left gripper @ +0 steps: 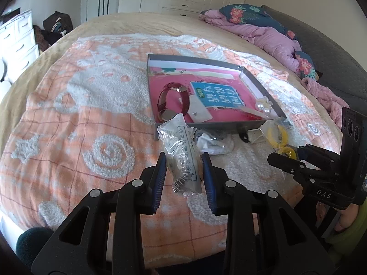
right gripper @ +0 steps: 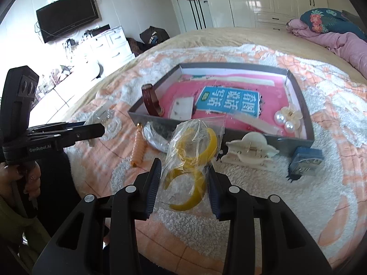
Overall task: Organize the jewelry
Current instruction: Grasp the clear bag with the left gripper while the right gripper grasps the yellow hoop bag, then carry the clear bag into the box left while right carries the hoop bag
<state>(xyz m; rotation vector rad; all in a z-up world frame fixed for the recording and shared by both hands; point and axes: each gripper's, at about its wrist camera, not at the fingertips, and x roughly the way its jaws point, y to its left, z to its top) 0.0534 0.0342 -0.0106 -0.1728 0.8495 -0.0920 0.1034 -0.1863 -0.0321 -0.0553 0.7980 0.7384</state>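
My left gripper (left gripper: 183, 158) is shut on a clear bag with a silver chain-like piece (left gripper: 183, 160), held upright above the bedspread in front of the grey tray (left gripper: 259, 81). My right gripper (right gripper: 184, 165) is shut on a clear bag of yellow rings (right gripper: 195, 153), also just short of the tray's near wall (right gripper: 160, 123). Inside the tray lie a red-strap watch (left gripper: 174, 100), a pearl flower clip (right gripper: 287, 116) and a white earring card (right gripper: 183, 107) on a pink book. Each gripper shows in the other's view: the left gripper (right gripper: 101, 127), the right gripper (left gripper: 271, 158).
Loose on the bedspread before the tray are a white claw clip (right gripper: 250, 153), a small blue box (right gripper: 306, 160), an orange spiral hair tie (right gripper: 138, 153) and a silvery bagged item (right gripper: 156, 137). A pink quilt (left gripper: 270, 36) is heaped at the far right.
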